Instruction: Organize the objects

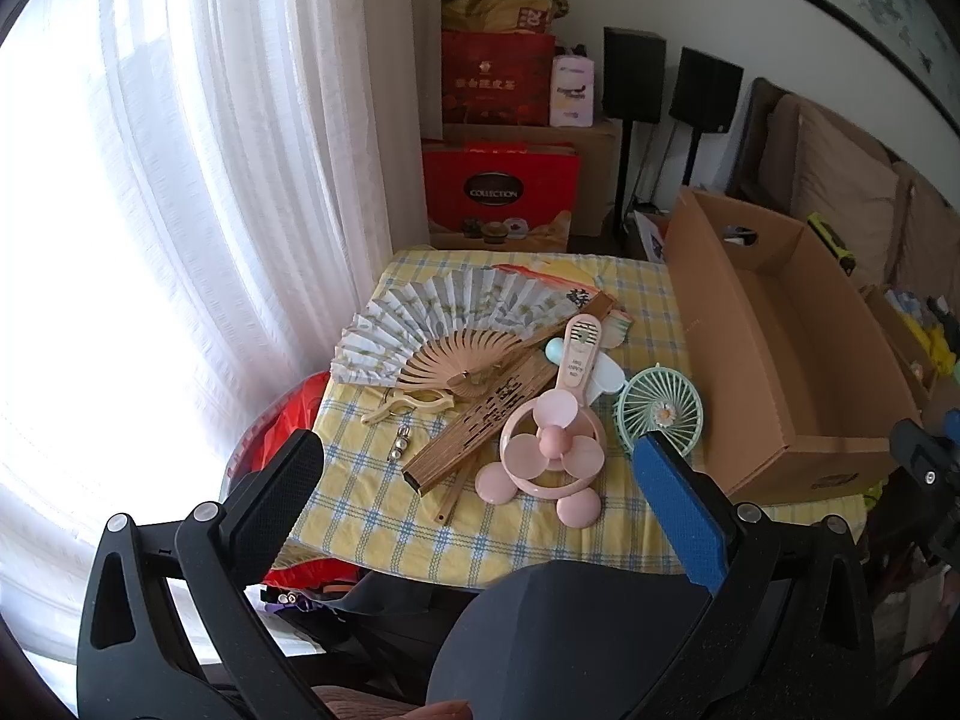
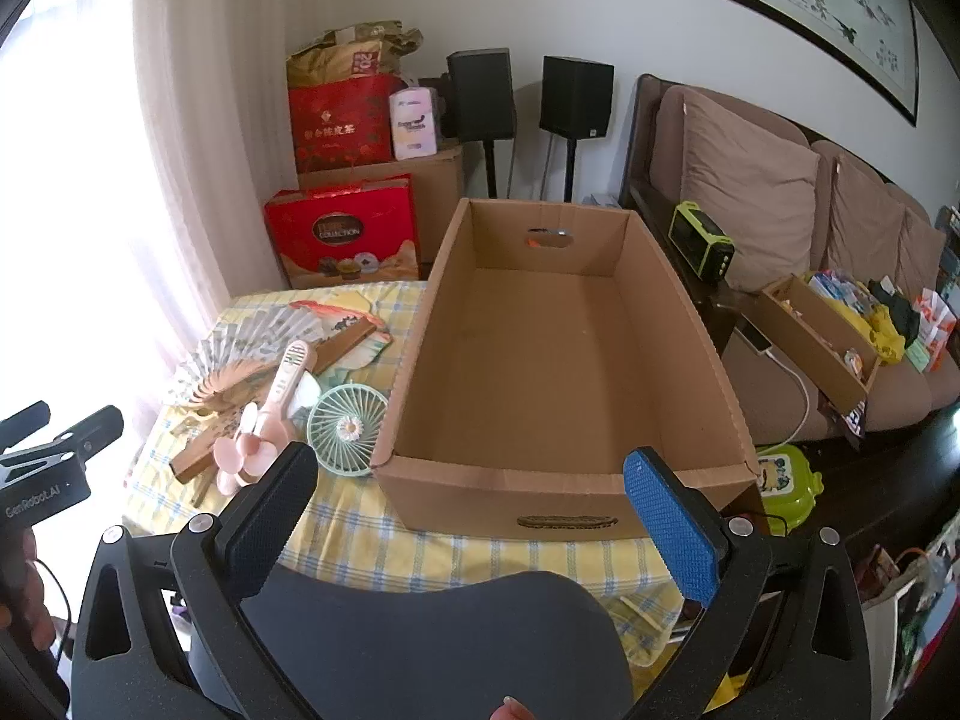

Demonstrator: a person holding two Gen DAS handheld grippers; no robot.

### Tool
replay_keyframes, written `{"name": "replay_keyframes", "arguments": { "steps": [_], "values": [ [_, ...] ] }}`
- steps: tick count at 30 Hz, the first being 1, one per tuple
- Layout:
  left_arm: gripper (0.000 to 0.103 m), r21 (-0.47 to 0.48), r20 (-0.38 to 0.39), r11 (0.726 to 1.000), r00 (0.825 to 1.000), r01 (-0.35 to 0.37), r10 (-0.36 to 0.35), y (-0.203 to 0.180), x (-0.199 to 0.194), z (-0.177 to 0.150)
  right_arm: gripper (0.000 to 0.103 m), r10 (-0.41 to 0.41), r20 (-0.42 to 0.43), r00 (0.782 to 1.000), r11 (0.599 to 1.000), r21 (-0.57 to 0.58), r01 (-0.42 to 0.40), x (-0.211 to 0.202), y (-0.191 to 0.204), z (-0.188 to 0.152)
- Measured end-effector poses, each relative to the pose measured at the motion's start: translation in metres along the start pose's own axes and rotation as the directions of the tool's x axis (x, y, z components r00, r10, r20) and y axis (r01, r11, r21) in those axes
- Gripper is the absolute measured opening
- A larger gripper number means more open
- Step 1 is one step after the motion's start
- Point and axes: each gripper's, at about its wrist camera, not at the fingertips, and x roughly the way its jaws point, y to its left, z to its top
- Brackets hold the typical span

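Observation:
A pile of fans lies on the yellow checked tablecloth point(image 1: 384, 534): an open paper folding fan point(image 1: 432, 324), a closed wooden folding fan point(image 1: 480, 429), a pink handheld fan point(image 1: 549, 444) and a mint green round fan point(image 1: 660, 411). To their right stands an empty cardboard box point(image 2: 558, 360). My left gripper point(image 1: 480, 468) hovers open in front of the pink fan, holding nothing. My right gripper point(image 2: 474, 480) hangs open before the box's near wall, also with nothing between its fingers. The left gripper point(image 2: 60, 438) shows at the left edge of the right wrist view.
A white curtain point(image 1: 210, 180) hangs left of the table. Red gift boxes point(image 1: 501, 192) and two black speakers point(image 2: 528, 96) stand behind it. A brown sofa point(image 2: 810, 228) with a small box point(image 2: 816, 336) of odds and ends lies to the right. A dark chair back point(image 2: 420, 642) sits below the grippers.

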Motion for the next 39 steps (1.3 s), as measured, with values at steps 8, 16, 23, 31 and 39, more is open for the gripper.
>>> {"name": "replay_keyframes", "arguments": {
  "steps": [8,16,23,31,39],
  "values": [
    [0.103,0.01,-0.002,1.0,1.0,0.002,-0.002,-0.004,0.0,0.0,0.103,-0.002,-0.001,1.0,1.0,0.005,0.002,0.0,-0.002,-0.002],
    [0.103,0.015,-0.007,1.0,1.0,0.006,-0.006,-0.005,0.001,-0.001,0.103,-0.003,-0.004,1.0,1.0,0.009,0.003,0.001,-0.003,-0.003],
    [0.103,0.01,-0.011,1.0,1.0,-0.001,0.001,-0.004,0.004,-0.002,0.103,0.014,-0.011,1.0,1.0,-0.007,-0.014,0.005,-0.001,-0.003],
    [0.103,0.008,-0.017,1.0,1.0,-0.012,0.012,0.002,0.009,-0.002,0.103,0.035,-0.024,0.999,0.999,-0.039,-0.036,0.012,0.008,-0.004],
    [0.103,-0.005,-0.023,1.0,1.0,-0.007,0.007,0.008,0.014,0.001,0.103,0.03,-0.025,0.999,0.998,-0.063,-0.032,0.019,0.017,-0.002]
  ]
}}
